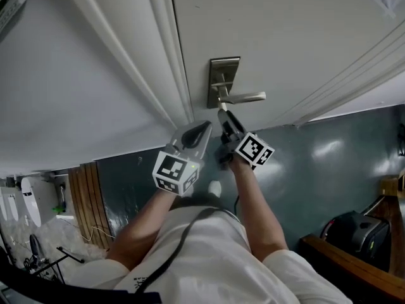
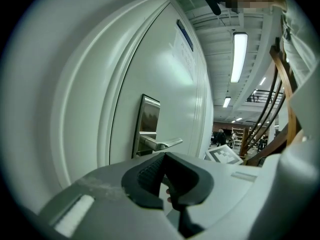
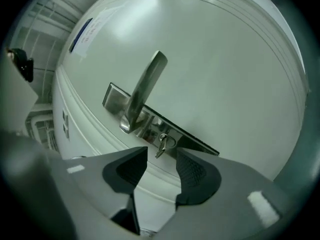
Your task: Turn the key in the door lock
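Observation:
A white door (image 1: 285, 37) carries a steel lock plate (image 1: 223, 75) with a lever handle (image 1: 243, 97). In the right gripper view a small silver key (image 3: 164, 144) sticks out of the plate (image 3: 120, 96) below the handle (image 3: 145, 86). My right gripper (image 3: 162, 151) is open, its fingertips on either side of the key and just short of it, not touching. In the head view this gripper (image 1: 223, 116) sits right under the handle and hides the key. My left gripper (image 1: 205, 128) hangs beside it near the door's edge, shut (image 2: 164, 156) with nothing in it.
The door frame's moulding (image 1: 164, 56) runs along the left of the lock. Dark teal floor (image 1: 316, 170) lies below, with a black bag (image 1: 354, 230) and wooden furniture (image 1: 354, 265) at the right. A wooden stair railing (image 2: 280, 99) shows beyond the door.

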Tool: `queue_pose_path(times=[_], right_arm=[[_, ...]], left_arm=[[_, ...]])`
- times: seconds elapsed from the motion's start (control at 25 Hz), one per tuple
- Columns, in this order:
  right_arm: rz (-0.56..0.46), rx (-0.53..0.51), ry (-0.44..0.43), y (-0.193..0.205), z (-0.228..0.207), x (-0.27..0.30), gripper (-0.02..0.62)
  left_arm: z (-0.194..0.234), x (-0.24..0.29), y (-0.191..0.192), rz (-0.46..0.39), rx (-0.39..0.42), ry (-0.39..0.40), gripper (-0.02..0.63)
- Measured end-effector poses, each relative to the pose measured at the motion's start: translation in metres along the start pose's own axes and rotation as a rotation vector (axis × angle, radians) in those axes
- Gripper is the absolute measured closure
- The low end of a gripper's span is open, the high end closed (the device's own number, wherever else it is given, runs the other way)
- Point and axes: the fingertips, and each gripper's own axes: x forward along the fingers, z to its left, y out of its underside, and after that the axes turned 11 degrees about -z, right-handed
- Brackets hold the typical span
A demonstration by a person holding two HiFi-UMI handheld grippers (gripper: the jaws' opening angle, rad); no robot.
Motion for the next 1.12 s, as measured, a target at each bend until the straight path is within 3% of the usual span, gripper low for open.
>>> queue_pose_path(times=[0.36, 0.56, 0.76, 0.88, 1.12], right_arm=[[-0.008, 0.115, 0.012, 0.002, -0.011, 0.009, 0.420], [-0.015, 0.119, 0.019, 0.002, -0.012, 0.011, 0.460], [-0.030, 0.113, 0.021, -0.001, -0.012, 0.010, 0.540], [-0.035, 0.141, -0.010, -0.002, -0.007, 0.013, 0.548], [-0.016, 0.077, 0.002, -0.002, -0.004, 0.013, 0.552]], left_arm=[[0.008, -0.002, -0.003, -0.002, 0.008, -0.023, 0.600], [0.012, -0.003, -0.003, -0.003, 0.007, -0.027, 0.600], [0.013, -0.003, -0.002, 0.000, 0.013, -0.023, 0.600], [0.014, -0.002, -0.002, 0.001, 0.024, -0.019, 0.600], [0.015, 0.000, -0.005, -0.005, 0.021, -0.016, 0.600]])
